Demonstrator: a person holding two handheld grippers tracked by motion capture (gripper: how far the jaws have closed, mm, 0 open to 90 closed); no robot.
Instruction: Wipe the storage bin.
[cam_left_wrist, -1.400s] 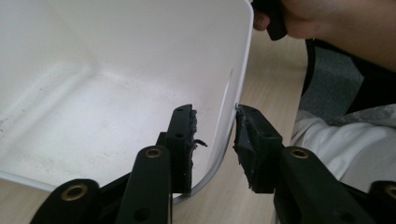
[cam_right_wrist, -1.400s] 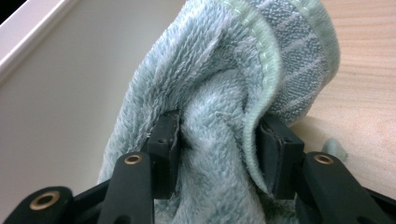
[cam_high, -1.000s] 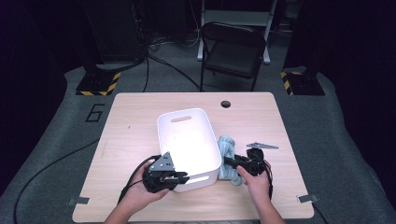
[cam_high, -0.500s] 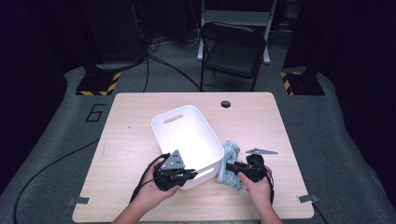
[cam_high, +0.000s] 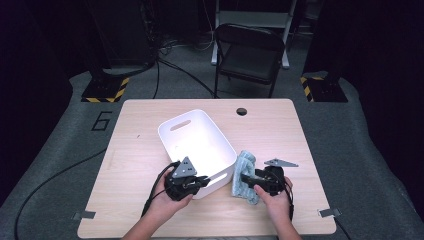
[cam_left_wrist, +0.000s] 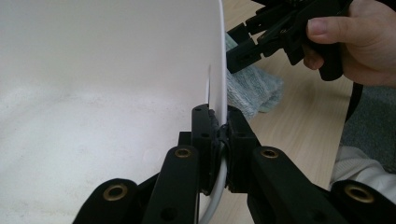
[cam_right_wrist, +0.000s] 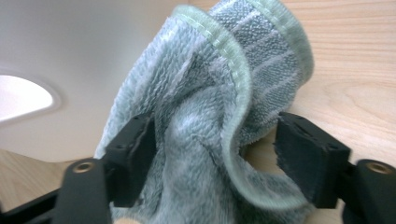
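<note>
A: One table (cam_high: 150, 130), light wood, carrying one white bin (cam_high: 197, 145) near its middle. Against the earlier frames the bin has been drawn toward the person's edge and turned, its near end now angled to the right.

B: The grip on it?

A: The left gripper (cam_left_wrist: 218, 135) is pressed together on the bin's near wall, one pad inside and one outside, the rim pinched between them. It held the same wall before.

B: And the cloth?

A: The blue-green towel (cam_high: 243, 175) lies bunched on the table, touching the bin's right wall; it has come nearer the front edge together with the bin. The right gripper (cam_right_wrist: 215, 154) has just been opening: its jaws stand spread with the towel folded between them, left pad against the pile, right pad just clear of it.

B: Free room?

A: Bare wood left of the bin and behind it, up to the cable hole (cam_high: 242, 111). A narrow strip only between the hands and the front edge. A small grey plate (cam_high: 281, 163) lies just right of the right gripper.
</note>
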